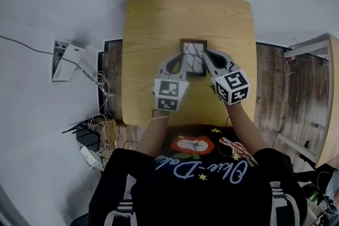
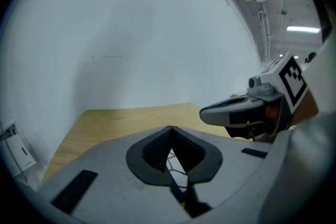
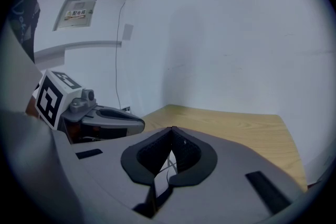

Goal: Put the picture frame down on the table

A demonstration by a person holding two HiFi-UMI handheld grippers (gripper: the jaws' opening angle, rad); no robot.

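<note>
A small dark-edged picture frame (image 1: 193, 50), its picture white with thin branch lines, is on the light wooden table (image 1: 159, 24), near the middle. My left gripper (image 1: 183, 59) is shut with its tip at the frame's left edge. My right gripper (image 1: 206, 55) is shut at the frame's right edge. Whether either tip touches the frame I cannot tell. In the left gripper view the jaws (image 2: 171, 128) meet, and a slice of the frame (image 2: 176, 168) shows through the gap beneath them. The right gripper view shows the same: closed jaws (image 3: 171, 129) above the frame (image 3: 169, 164).
A pale wall stands behind the table. Tangled cables and a power strip (image 1: 95, 135) lie on the floor at the left, next to a white box (image 1: 66, 61). Wooden furniture (image 1: 328, 98) stands at the right over a dark plank floor.
</note>
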